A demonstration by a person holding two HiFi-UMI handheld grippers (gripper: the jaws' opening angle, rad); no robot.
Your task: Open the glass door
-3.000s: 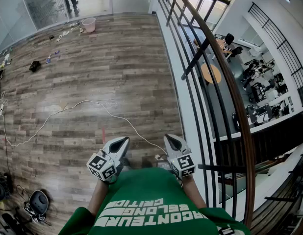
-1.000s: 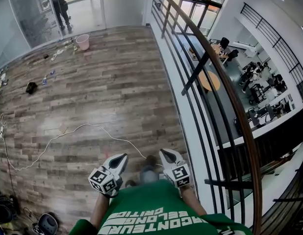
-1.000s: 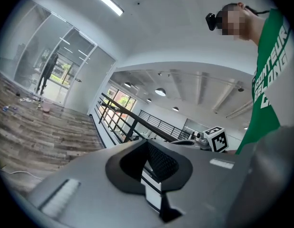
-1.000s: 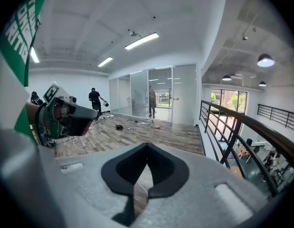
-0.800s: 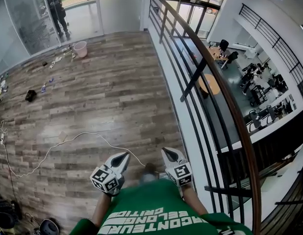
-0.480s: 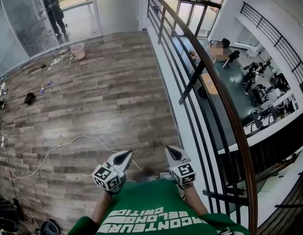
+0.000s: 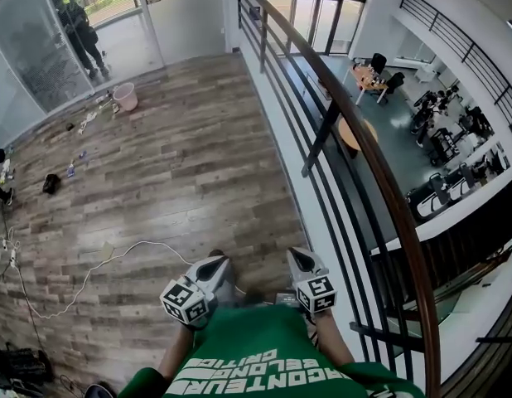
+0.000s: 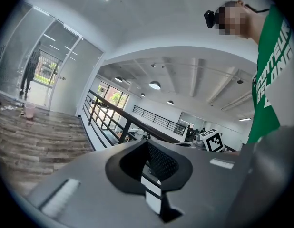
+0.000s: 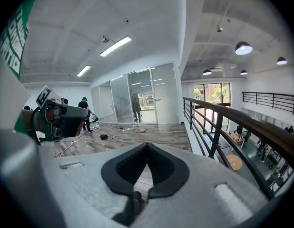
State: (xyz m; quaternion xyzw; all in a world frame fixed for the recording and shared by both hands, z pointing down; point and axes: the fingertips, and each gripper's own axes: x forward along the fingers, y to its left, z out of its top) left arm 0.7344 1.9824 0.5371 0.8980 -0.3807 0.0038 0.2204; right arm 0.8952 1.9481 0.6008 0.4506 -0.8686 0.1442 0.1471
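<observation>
Head view shows the clear glass door (image 7: 119, 31) at the far end of the brown wood-plank floor (image 7: 181, 164). It sits nearer and lower in frame than three seconds ago, as does the pink bucket (image 7: 126, 96) before it. The left tongs (image 7: 216, 264) and right tongs (image 7: 296, 257) stay close to the green shirt (image 7: 256, 355), both pinched fully together and gripping nothing.

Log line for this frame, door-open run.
stage: door not yet reached | glass door: far end of wood floor | left gripper: shut, empty | right gripper: shut, empty | railing: on person's right
</observation>
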